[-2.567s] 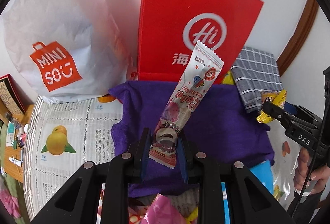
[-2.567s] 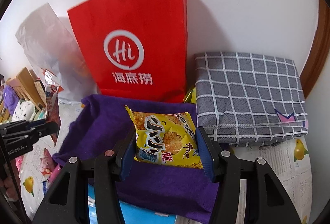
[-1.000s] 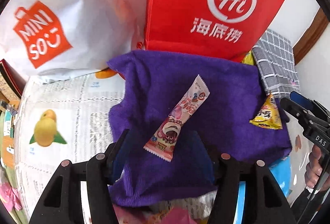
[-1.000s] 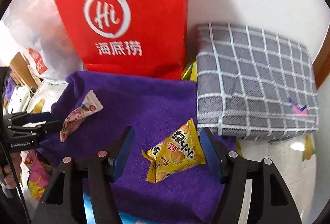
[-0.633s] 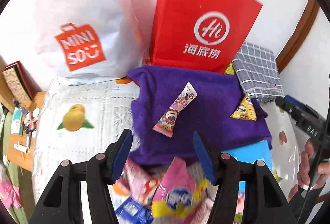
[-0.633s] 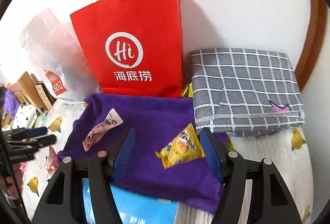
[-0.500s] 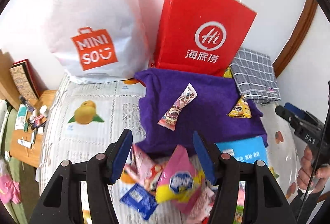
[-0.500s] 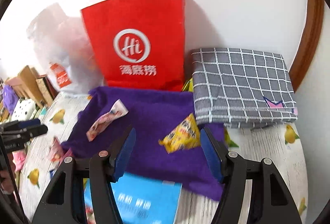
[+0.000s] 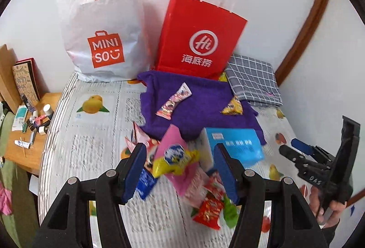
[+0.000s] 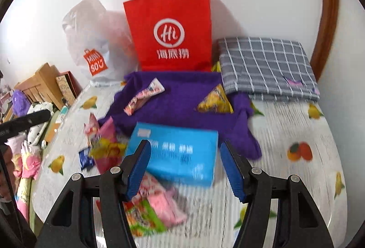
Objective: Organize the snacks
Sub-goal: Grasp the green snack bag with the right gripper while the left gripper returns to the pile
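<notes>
White bag (image 9: 100, 26) reading "MINISO", red bag (image 9: 200, 35) marked "Hi", blue box (image 10: 180, 154)

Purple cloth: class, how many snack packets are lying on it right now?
2. A long pink-and-white packet lies on the left part of the purple cloth; a yellow packet lies near its right edge. The loose pile in front isn't on it.

At twelve o'clock from my gripper stood a red bag (image 10: 170, 31); at one, a grey checked cloth (image 10: 267, 65); between, a purple towel (image 10: 182, 104) and blue box (image 10: 180, 154).
</notes>
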`<state>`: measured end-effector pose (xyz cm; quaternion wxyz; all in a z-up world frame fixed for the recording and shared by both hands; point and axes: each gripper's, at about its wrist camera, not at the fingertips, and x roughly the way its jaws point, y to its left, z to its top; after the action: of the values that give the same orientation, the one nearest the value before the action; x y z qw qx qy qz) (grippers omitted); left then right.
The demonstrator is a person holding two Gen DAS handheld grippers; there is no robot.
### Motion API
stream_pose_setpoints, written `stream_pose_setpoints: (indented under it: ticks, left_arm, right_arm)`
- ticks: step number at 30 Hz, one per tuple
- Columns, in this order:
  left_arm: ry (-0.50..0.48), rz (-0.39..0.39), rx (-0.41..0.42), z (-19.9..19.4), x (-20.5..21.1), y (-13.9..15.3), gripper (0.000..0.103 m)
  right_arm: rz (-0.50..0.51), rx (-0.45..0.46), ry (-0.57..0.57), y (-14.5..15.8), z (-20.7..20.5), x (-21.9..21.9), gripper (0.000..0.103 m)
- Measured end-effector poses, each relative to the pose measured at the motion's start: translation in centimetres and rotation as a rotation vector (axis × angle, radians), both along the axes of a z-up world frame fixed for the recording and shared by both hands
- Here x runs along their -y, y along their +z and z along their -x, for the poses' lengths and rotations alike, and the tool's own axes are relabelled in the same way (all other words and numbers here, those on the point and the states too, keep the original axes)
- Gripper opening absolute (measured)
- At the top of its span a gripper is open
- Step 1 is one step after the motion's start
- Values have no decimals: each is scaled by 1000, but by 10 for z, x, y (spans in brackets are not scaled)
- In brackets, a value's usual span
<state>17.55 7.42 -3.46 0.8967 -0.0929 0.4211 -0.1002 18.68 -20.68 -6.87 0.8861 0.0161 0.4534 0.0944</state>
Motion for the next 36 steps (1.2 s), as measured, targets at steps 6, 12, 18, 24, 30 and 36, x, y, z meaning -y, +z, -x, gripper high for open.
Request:
stream_pose_setpoints:
  ticks: [6, 12, 18, 24, 30, 36]
  left_arm:
    - [-11, 9, -1, 19, 5, 1, 59]
    - [-20, 9, 13, 40, 4, 0, 59]
    - [13, -30, -29, 49, -3, -11, 66]
    - [48, -55, -55, 59, -16, -23, 67]
    - [61, -49, -60, 65, -29, -28, 67]
    - [59, -44, -79, 62, -36, -35, 67]
  right_arm:
    - [19, -2, -7, -8, 31, -5, 64]
    - [-43, -32, -1, -21, 59, -16, 64]
    - [-98, -67, 78, -44, 82, -38, 64]
    - [-98, -59, 128, -54, 94, -59, 68]
    - [-53, -95, 153, -72, 88, -75, 69]
    - [47, -146, 132, -98, 80, -82, 69]
